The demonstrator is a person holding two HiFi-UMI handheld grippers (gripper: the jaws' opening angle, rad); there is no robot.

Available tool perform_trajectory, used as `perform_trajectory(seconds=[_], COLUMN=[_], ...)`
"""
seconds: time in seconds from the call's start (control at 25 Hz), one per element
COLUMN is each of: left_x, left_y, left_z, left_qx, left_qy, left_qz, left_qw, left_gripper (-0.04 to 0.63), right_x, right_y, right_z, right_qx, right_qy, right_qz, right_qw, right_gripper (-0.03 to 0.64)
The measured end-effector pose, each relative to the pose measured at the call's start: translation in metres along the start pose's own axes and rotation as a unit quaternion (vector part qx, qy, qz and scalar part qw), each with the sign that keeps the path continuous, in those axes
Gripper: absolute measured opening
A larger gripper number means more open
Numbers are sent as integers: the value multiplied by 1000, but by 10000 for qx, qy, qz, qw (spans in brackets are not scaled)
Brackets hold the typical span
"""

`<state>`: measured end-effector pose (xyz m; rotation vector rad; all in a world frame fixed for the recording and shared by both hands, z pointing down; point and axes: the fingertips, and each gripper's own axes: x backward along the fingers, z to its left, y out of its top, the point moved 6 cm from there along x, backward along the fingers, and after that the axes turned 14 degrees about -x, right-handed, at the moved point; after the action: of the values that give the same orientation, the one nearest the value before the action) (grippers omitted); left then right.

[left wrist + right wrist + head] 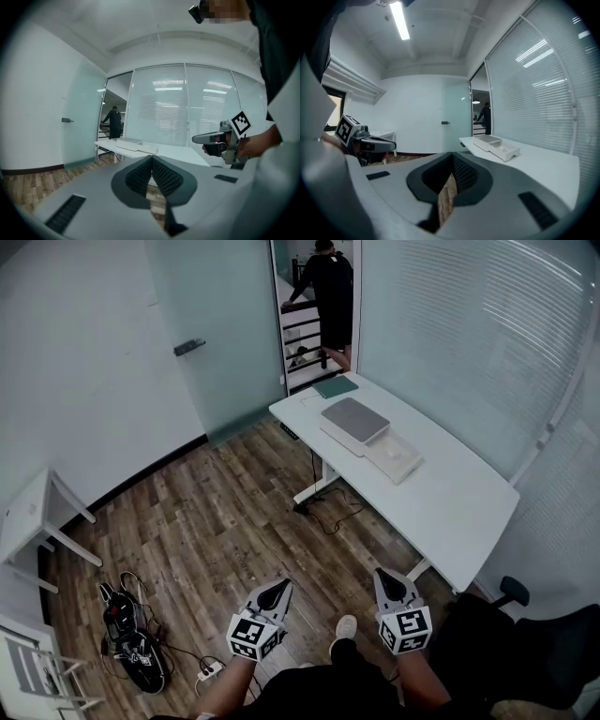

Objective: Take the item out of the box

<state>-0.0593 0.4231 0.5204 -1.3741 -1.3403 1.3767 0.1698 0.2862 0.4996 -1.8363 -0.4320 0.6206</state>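
Wood-plank floor (206, 521) fills most of the head view, and a white table (459, 502) runs from the upper middle to the right edge. On the table's far part sits the white box (398, 460), with the flat grey item (354, 418) lying on its far half. A green notebook (336, 386) lies just beyond it. A person (328, 292) in black stands at the doorway at the top. At the bottom, the left hand-held gripper (281, 585) and the right hand-held gripper (382, 576) are held over the floor, well apart from the box. Cables (131, 634) lie tangled at the lower left.

In the left gripper view, the left hand-held gripper (152, 159) has its jaws pressed together with nothing between them. The box appears small at middle left.

In the right gripper view, the right hand-held gripper (452, 157) is likewise closed and empty. The box sits right of centre on the table.
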Motion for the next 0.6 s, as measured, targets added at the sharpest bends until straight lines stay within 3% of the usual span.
perform_trajectory(seconds=[0.28, 0.6], left_x=[-43, -109], left_y=[7, 26], left_z=[6, 20], left_qx=[-60, -310], left_qy=[-175, -293], left_qz=[83, 28], left_qw=[9998, 9991], left_gripper=[12, 12], right_x=[-32, -80], right_y=[13, 32], right_z=[-31, -69], right_qx=[-172, -4], right_qy=[-53, -8], right_qz=[-18, -12], right_qw=[9998, 10000], right_gripper=[6, 6])
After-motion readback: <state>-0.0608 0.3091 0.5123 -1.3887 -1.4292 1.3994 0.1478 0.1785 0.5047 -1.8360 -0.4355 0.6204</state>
